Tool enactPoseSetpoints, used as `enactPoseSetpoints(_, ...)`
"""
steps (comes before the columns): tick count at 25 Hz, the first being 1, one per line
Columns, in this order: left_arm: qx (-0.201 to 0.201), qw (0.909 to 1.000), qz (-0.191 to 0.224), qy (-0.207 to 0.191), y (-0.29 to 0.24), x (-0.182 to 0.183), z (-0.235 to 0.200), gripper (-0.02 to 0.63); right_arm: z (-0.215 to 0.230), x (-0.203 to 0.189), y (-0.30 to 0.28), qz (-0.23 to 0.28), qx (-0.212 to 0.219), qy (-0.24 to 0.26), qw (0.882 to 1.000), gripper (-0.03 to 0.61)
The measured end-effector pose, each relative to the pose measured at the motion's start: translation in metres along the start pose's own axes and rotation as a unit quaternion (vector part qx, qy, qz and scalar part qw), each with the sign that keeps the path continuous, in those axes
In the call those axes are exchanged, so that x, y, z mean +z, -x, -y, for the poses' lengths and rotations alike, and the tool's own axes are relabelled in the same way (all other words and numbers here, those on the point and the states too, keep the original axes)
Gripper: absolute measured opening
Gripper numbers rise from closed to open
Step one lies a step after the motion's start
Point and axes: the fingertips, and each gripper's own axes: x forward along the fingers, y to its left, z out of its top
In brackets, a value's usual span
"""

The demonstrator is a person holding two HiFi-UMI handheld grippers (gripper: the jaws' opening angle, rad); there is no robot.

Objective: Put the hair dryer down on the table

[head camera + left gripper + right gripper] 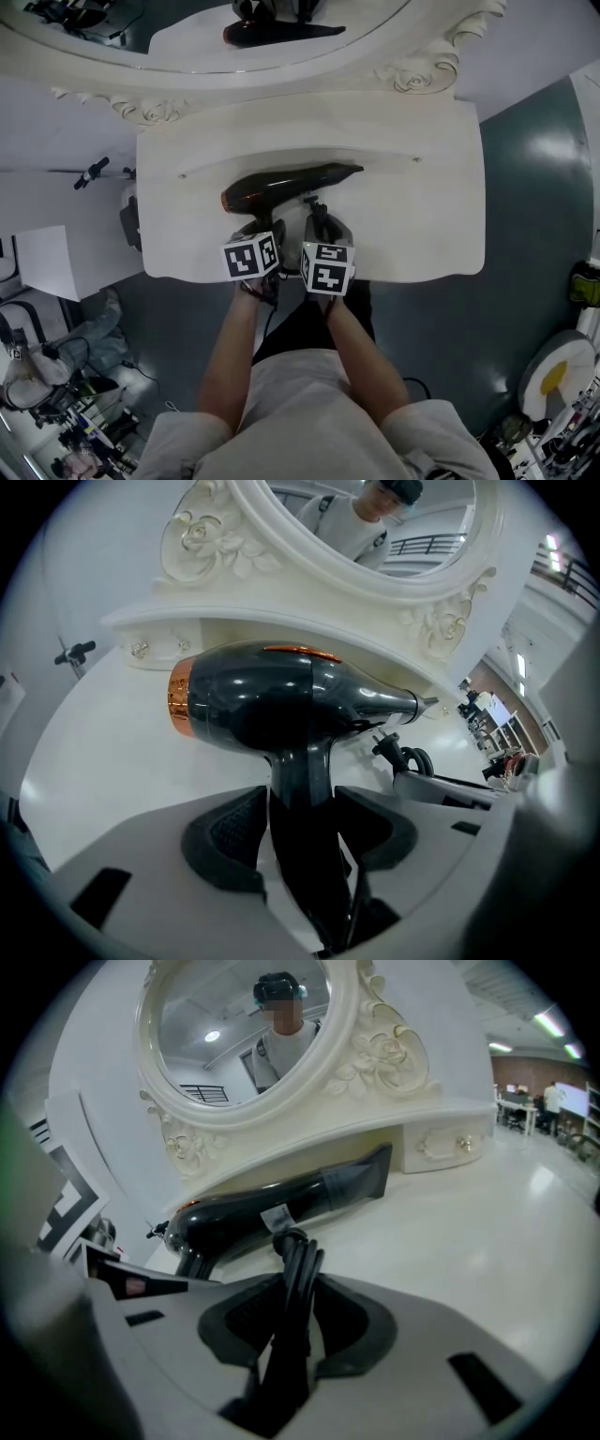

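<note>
A black hair dryer (281,185) with a copper-coloured rear ring lies lengthwise over the white dressing table (422,216), nozzle pointing right. Whether it touches the tabletop I cannot tell. My left gripper (255,228) is shut on its handle, which stands between the pads in the left gripper view, where the hair dryer (272,696) fills the middle and my left gripper (302,832) sits below it. My right gripper (317,214) is shut on the bundled black cord (295,1279), with the hair dryer (272,1206) just beyond my right gripper (292,1321). The plug (394,750) sticks out by the nozzle.
An oval mirror in an ornate white frame (412,70) rises at the table's back, with small drawers (448,1147) under it. Dark floor surrounds the table. A white board (56,261) and clutter lie at the left, a round white and yellow thing (553,375) at the lower right.
</note>
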Motion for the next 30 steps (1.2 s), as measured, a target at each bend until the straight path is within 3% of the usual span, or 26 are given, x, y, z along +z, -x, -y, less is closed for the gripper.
enactPoseSetpoints(3, 0.015, 0.9992, 0.030, -0.021, 0.018, 0.006, -0.005, 0.259, 0.000, 0.000, -0.001, 0.001, -0.001, 0.002, 1.000, 0.104)
enactPoseSetpoints(7, 0.021, 0.9968, 0.072, -0.028, 0.055, 0.002, -0.013, 0.256, 0.001, -0.001, 0.000, -0.001, -0.004, 0.009, 1.000, 0.106)
enactPoseSetpoints(13, 0.019, 0.9946, 0.101, -0.015, 0.079, -0.004, -0.015, 0.188, 0.000, 0.000, 0.005, -0.008, -0.016, 0.034, 0.999, 0.106)
enactPoseSetpoints(17, 0.018, 0.9919, 0.126, -0.002, 0.092, -0.001, -0.016, 0.026, 0.002, -0.004, 0.007, -0.022, -0.029, 0.042, 0.998, 0.106)
enactPoseSetpoints(30, -0.034, 0.9908, 0.130, 0.016, 0.115, -0.030, -0.004, 0.006, -0.006, -0.007, 0.012, -0.055, -0.047, 0.080, 0.994, 0.107)
